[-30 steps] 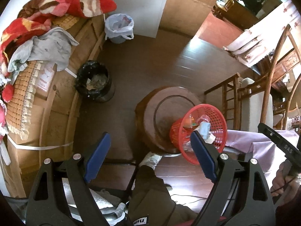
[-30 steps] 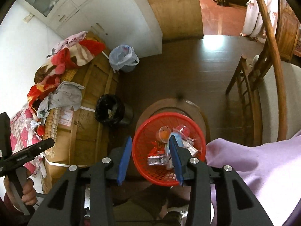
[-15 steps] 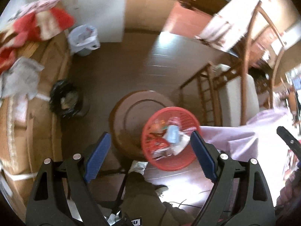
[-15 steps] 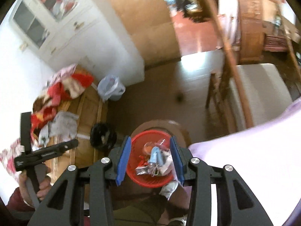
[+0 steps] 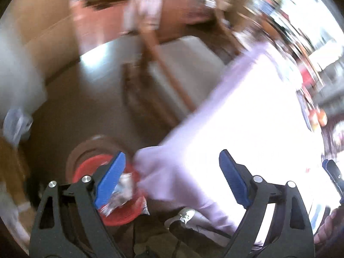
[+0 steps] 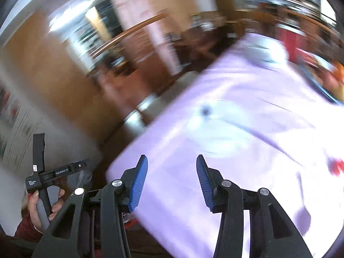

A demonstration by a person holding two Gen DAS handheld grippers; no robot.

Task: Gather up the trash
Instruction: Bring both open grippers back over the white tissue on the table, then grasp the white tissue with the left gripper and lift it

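Trash (image 5: 123, 190), a small heap of crumpled wrappers, is sitting in one red mesh basket (image 5: 120, 214) just behind and below the near blue pad of the left gripper (image 5: 172, 176), whose jaws are standing wide apart with nothing between them. Their opening has just been widening a little. The basket is resting on one round wooden stool (image 5: 90, 148) beyond that pad, and a pale shoe (image 5: 182, 214) of the person is showing right beside the basket, under the gripper.

One lilac tablecloth (image 5: 215, 129) is spreading ahead of the left gripper's far pad and is hanging down in a fold that is touching the basket's rim, partly covering it. Farther out, a wooden chair (image 5: 163, 64) with a pale seat is standing at the cloth's edge, and one pale bagged bin (image 5: 15, 122) is blurring at the far left.

The right gripper (image 6: 172, 178) is hanging over the same tablecloth (image 6: 236, 129), its jaws parted about halfway and empty; they have just been opening. Off to its left, the left hand (image 6: 40, 206) is grasping the handle of the other gripper. Beyond the cloth, brown wooden furniture (image 6: 53, 68) is smearing into streaks, and small things at the far right edge of the table are too blurred to count.
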